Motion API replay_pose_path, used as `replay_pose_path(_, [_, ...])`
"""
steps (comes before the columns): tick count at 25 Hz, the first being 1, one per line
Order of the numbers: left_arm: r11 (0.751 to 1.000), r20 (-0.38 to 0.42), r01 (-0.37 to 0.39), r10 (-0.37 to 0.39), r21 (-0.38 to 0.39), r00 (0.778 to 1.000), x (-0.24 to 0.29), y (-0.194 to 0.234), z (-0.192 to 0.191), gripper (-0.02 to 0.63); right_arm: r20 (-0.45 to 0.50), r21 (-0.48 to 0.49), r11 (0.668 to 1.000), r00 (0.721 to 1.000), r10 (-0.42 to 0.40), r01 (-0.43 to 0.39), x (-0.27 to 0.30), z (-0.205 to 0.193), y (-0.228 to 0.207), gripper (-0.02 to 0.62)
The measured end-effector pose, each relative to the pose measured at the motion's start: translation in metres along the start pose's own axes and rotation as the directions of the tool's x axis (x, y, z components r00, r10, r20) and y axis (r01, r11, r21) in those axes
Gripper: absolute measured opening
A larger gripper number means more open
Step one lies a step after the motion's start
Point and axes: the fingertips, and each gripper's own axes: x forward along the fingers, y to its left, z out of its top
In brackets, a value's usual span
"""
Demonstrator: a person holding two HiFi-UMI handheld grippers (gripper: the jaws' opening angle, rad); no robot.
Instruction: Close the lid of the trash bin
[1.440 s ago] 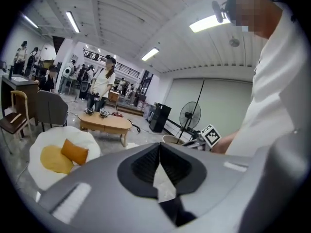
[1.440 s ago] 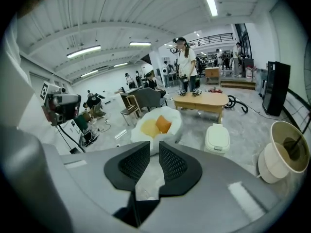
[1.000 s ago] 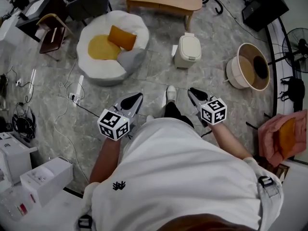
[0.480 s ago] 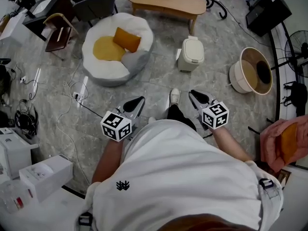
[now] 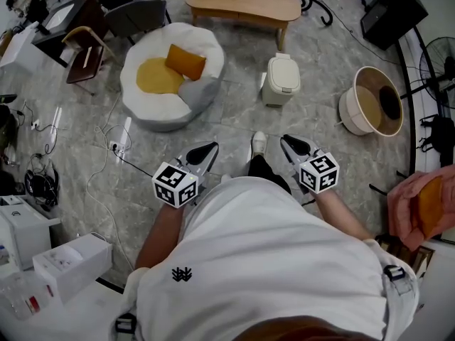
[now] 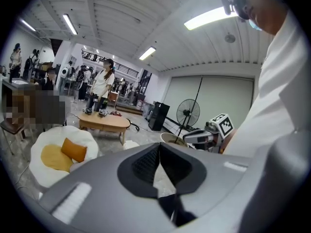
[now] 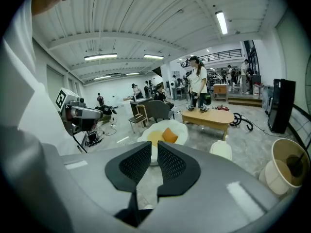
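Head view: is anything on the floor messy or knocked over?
Nothing looks knocked over or spilled. The trash bin stands upright near the wooden table. The only untidy bit is a loose white cable snaking over the floor from a power strip.

The trash bin [image 5: 282, 80] is a small cream-white plastic one with rounded corners. It stands upright on the grey tiled floor [image 5: 234, 112]. Its lid [image 5: 284, 67] lies flat across the top and looks to be down.
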Motion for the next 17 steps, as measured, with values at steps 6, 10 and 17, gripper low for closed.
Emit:
replay_pose_path(6, [1.0,-0.021,0.004,-0.004,-0.003,1.0,0.002,0.004,-0.003,0.058,0.008,0.006,1.0,1.0,-0.011,0.011,0.001,0.002,-0.003,0.041])
replay_pose_path(10, [1.0,-0.025,0.006,-0.006,-0.002,1.0,0.006,0.005,-0.001,0.058,0.008,0.013,1.0,1.0,-0.018,0.018,0.001,0.003,-0.01,0.037])
replay_pose_path(17, [0.999,-0.01,0.012,-0.012,-0.035,1.0,0.014,0.013,0.004,0.058,0.006,0.018,1.0,1.0,-0.016,0.016,0.014,0.008,-0.019,0.037])
